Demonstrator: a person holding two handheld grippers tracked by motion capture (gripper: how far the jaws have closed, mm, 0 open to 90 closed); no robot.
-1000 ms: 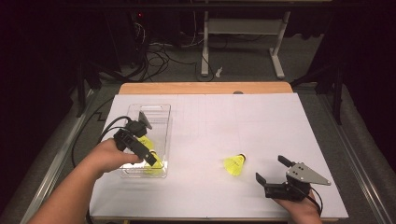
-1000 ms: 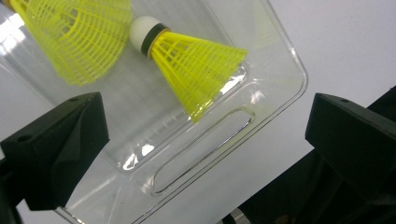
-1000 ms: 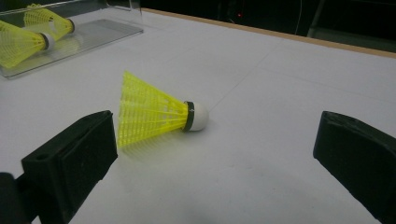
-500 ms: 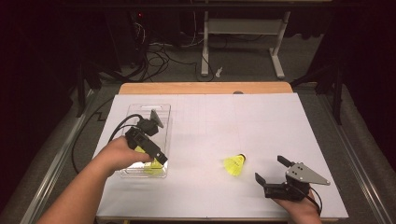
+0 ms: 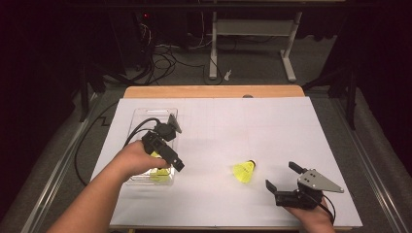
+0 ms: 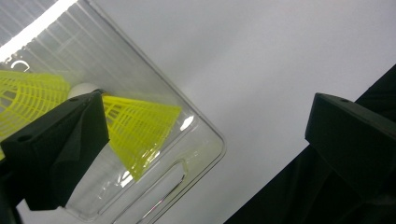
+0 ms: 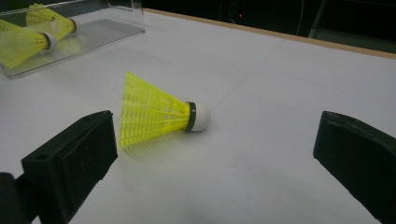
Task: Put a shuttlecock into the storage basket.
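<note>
Just ahead of the wide-open right gripper (image 5: 281, 182) lies the yellow shuttlecock (image 5: 244, 171), cork pointing away-right; the left gripper (image 5: 171, 154), also open, hangs over the tray (image 5: 145, 115), farther off.

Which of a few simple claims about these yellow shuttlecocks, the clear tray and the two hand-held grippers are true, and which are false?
1. One shuttlecock lies on the white table cover, outside the clear tray. True.
2. The right hand-held gripper is clamped on that shuttlecock. False: its jaws stand wide apart and the shuttlecock lies free in front of them.
3. The clear tray holds yellow shuttlecocks. True: two show in the right gripper view.
4. The loose shuttlecock stands upright on its cork. False: it lies on its side.
5. The left hand-held gripper is over the tray's near end, jaws open. True.
</note>
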